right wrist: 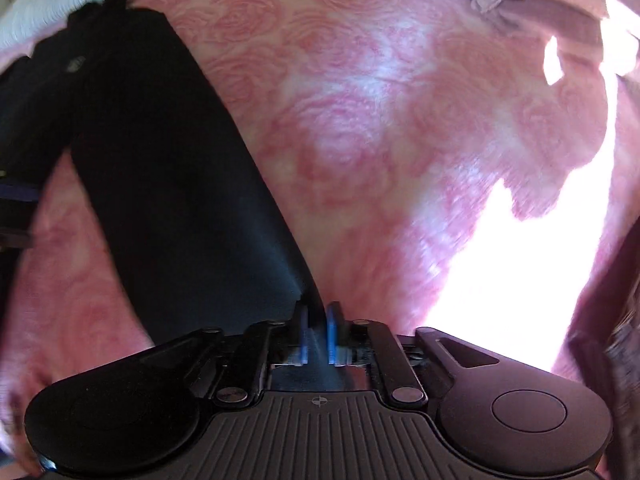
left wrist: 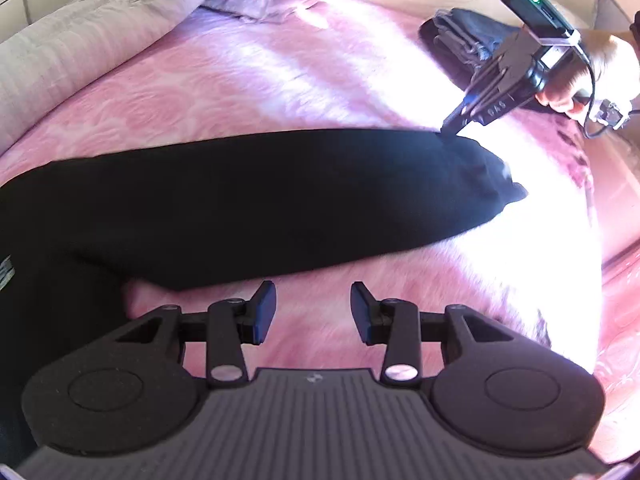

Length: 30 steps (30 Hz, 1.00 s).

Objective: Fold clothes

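The black garment [left wrist: 256, 200] lies stretched long across the pink bedspread [left wrist: 240, 80], one end drawn taut because your right gripper [right wrist: 318, 320] is pinched on its edge, jaws nearly together with cloth between. Your left gripper [left wrist: 313, 308] stands wide apart and empty just near of the cloth, seemingly placed to take hold. A folded dark pile [left wrist: 460, 36] sits far right.
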Motion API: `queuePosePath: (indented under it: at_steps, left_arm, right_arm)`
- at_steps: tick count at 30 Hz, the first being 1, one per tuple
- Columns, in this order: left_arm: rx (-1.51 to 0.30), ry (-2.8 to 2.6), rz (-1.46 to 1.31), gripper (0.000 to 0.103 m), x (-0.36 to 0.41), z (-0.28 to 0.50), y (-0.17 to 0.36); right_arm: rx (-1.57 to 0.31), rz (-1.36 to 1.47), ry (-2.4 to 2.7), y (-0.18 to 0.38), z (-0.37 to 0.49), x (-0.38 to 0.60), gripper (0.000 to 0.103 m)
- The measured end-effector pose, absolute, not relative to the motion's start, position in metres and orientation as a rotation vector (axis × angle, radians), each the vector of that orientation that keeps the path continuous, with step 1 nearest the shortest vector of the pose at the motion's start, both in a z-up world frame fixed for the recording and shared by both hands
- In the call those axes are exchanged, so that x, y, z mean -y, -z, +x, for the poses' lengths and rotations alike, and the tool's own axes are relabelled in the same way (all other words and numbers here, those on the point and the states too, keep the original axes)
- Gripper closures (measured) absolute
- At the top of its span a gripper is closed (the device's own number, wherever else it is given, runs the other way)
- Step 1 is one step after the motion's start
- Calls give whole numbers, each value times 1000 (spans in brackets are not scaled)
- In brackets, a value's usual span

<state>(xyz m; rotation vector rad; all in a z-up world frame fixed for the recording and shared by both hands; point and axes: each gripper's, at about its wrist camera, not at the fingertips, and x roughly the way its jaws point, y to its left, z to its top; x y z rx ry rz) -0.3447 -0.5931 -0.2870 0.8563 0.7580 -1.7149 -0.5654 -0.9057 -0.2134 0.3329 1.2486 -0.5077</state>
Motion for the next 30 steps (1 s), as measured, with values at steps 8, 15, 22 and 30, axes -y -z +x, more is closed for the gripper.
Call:
queuePosePath:
  at_steps: [8,15,22,30]
  left_arm:
    - [-837,1373,852,65,514,-262,273]
    - [-830,1285,914,63,447,-244,270]
    - [-803,1368,1008,60,396,-277,271]
    - [-819,1596,986,56,397,-359,280]
  right_arm:
    - [-1186,308,649,203,-565,862,60]
    - [-1169,345,539,208,-547,806,60]
    - [-1261,67,463,216,-554,742,60]
    - [-1371,-246,422,257,-564,760,100]
